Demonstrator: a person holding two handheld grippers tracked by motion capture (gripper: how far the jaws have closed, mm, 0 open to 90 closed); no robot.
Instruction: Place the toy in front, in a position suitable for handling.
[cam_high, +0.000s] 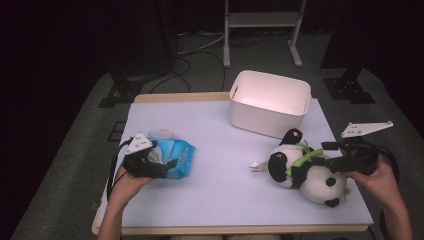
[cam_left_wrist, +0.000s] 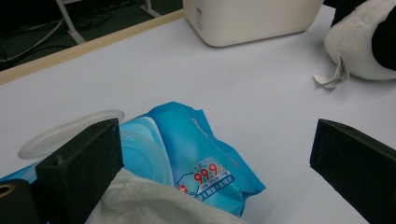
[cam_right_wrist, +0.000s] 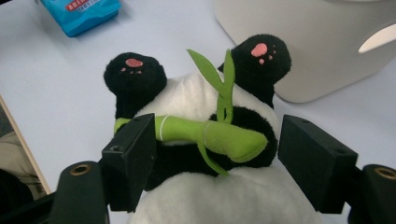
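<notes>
A blue pack of wet wipes (cam_high: 179, 152) lies at the table's left with its round lid (cam_left_wrist: 70, 130) flipped open and a white wipe (cam_left_wrist: 149, 203) sticking out. My left gripper (cam_high: 167, 164) hovers over it, and in the left gripper view (cam_left_wrist: 215, 140) the jaws stand wide apart with the pack between them. A panda plush (cam_high: 320, 182) holding a green bamboo stalk (cam_right_wrist: 210, 135) lies on its back at the right. My right gripper (cam_high: 322, 155) straddles its belly (cam_right_wrist: 219, 135) with the jaws spread; the left jaw is close against the stalk's end.
A white bin (cam_high: 270, 82) stands at the table's far right, just behind the panda; it also shows as the white bin (cam_left_wrist: 247, 18) and the white bin (cam_right_wrist: 317, 42). The panda's tag (cam_left_wrist: 334, 77) lies on the lilac table (cam_high: 215, 150).
</notes>
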